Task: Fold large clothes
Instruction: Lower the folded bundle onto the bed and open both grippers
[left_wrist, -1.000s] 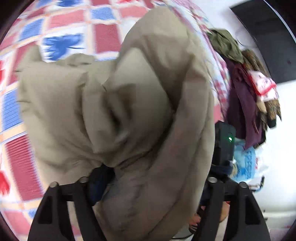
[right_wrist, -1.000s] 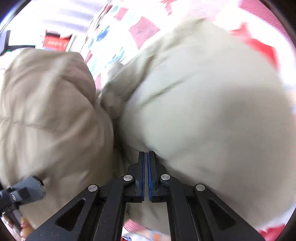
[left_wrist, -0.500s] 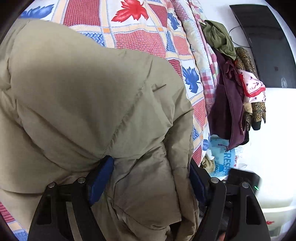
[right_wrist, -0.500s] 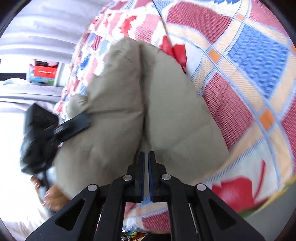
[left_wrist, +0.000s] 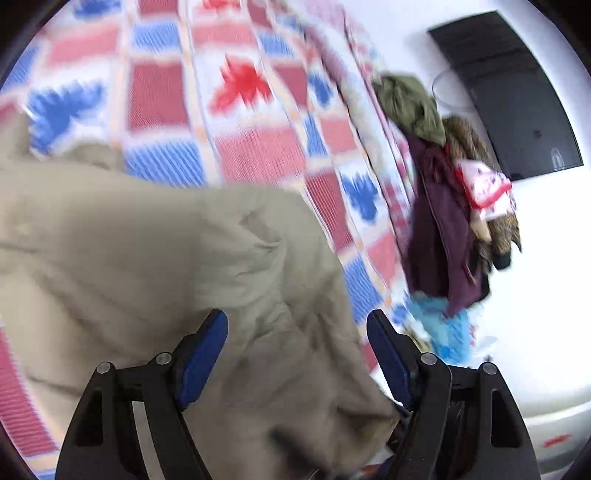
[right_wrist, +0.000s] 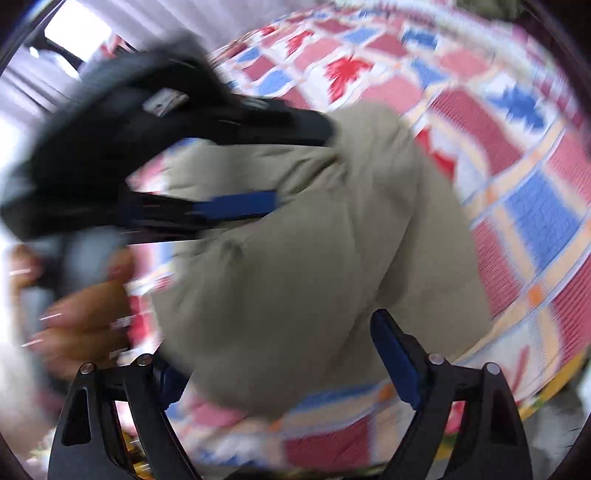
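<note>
Nearest the left wrist camera, the left gripper (left_wrist: 297, 328) had its jaws spread wide, and the beige padded jacket (left_wrist: 155, 266) lay bunched between and beneath the blue pads (left_wrist: 201, 350) without being pinched. In the right wrist view the right gripper (right_wrist: 277, 354) was likewise spread, the same jacket (right_wrist: 332, 236) filling the gap between its fingers and lying loose on the patchwork quilt (right_wrist: 535, 206).

Across the upper left of the right view the left gripper (right_wrist: 236, 166) cut in, blurred, its open fingers reaching over the jacket's far edge, with the person's left hand (right_wrist: 85, 321) gripping the handle below it. It hid part of the jacket and the quilt behind.

Farther off in the left view, the red, blue and white quilt (left_wrist: 236, 122) stretched away. Beyond its edge hung a heap of clothes (left_wrist: 447, 206), purple and olive among them, and a dark panel (left_wrist: 517, 96) stood against the white wall.
</note>
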